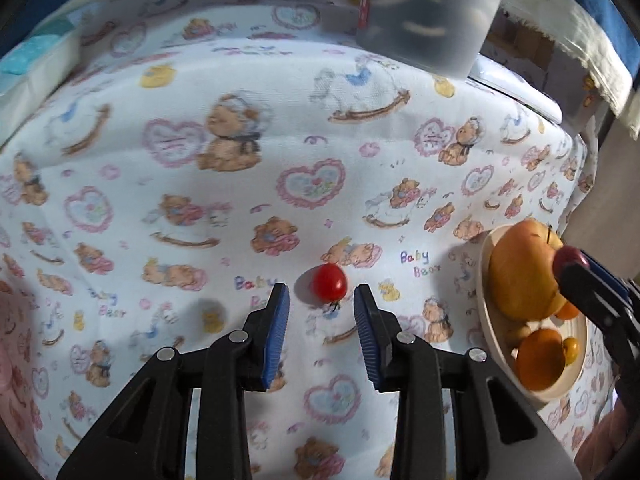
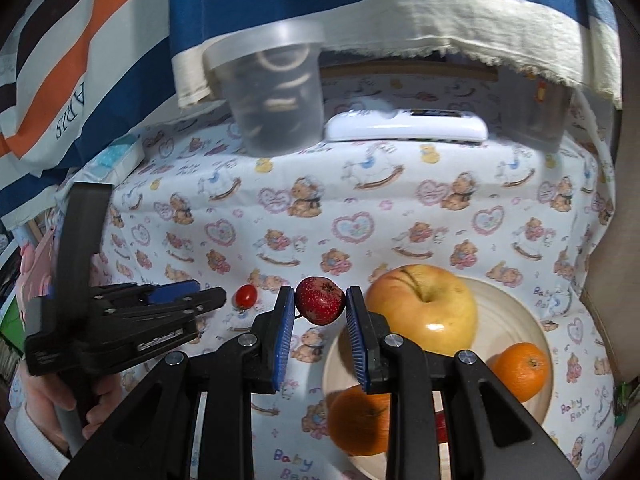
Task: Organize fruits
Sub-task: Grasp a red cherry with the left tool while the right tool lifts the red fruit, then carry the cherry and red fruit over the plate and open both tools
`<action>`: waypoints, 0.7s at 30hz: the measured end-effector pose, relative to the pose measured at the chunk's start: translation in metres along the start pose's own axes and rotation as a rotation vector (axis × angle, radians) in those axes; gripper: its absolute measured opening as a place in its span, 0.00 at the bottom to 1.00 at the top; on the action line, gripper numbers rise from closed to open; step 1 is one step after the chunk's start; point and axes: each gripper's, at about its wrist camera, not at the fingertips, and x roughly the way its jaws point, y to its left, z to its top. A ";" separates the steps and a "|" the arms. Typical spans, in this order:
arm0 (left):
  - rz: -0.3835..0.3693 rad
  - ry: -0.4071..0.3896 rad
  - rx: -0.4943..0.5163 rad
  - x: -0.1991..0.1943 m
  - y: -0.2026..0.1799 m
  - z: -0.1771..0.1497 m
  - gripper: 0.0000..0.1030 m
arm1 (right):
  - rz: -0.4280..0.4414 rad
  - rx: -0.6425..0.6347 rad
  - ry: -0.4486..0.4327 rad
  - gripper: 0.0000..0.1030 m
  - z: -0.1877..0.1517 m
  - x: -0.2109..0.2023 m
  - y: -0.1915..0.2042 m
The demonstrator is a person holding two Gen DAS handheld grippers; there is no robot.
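A small red cherry tomato (image 1: pixel 329 282) lies on the printed cloth, just ahead of my open left gripper (image 1: pixel 321 296), between its blue pads. It also shows in the right wrist view (image 2: pixel 245 295). My right gripper (image 2: pixel 320 300) is shut on a dark red strawberry (image 2: pixel 320 300), held above the left rim of a cream plate (image 2: pixel 516 320). The plate holds a yellow apple (image 2: pixel 424 308) and two oranges (image 2: pixel 360 420) (image 2: pixel 520 370). In the left wrist view the plate (image 1: pixel 490 320) sits at the right with the right gripper (image 1: pixel 572 264) over it.
A clear plastic tub (image 2: pixel 276 96) and a white flat device (image 2: pixel 406 126) stand at the table's back. A second clear container (image 2: pixel 548 112) is at back right. Striped fabric (image 2: pixel 360 8) hangs behind. A light blue pack (image 1: pixel 36 52) lies at far left.
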 end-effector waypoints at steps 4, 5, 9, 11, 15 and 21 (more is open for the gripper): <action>0.009 0.016 0.009 0.008 -0.007 0.004 0.32 | -0.041 0.011 0.009 0.26 0.002 0.000 -0.008; 0.015 0.023 0.010 0.011 -0.008 0.005 0.32 | -0.047 0.019 0.011 0.26 0.002 0.000 -0.011; 0.035 0.054 -0.005 0.026 -0.011 0.007 0.32 | -0.083 0.032 0.006 0.26 0.003 -0.001 -0.020; 0.041 0.062 -0.009 0.032 -0.011 0.008 0.32 | -0.086 0.039 0.002 0.26 0.005 -0.003 -0.023; 0.063 0.066 0.001 0.041 -0.015 0.010 0.31 | -0.093 0.049 -0.018 0.26 0.007 -0.009 -0.028; 0.078 0.076 0.003 0.044 -0.014 0.009 0.21 | -0.108 0.055 -0.037 0.26 0.010 -0.017 -0.033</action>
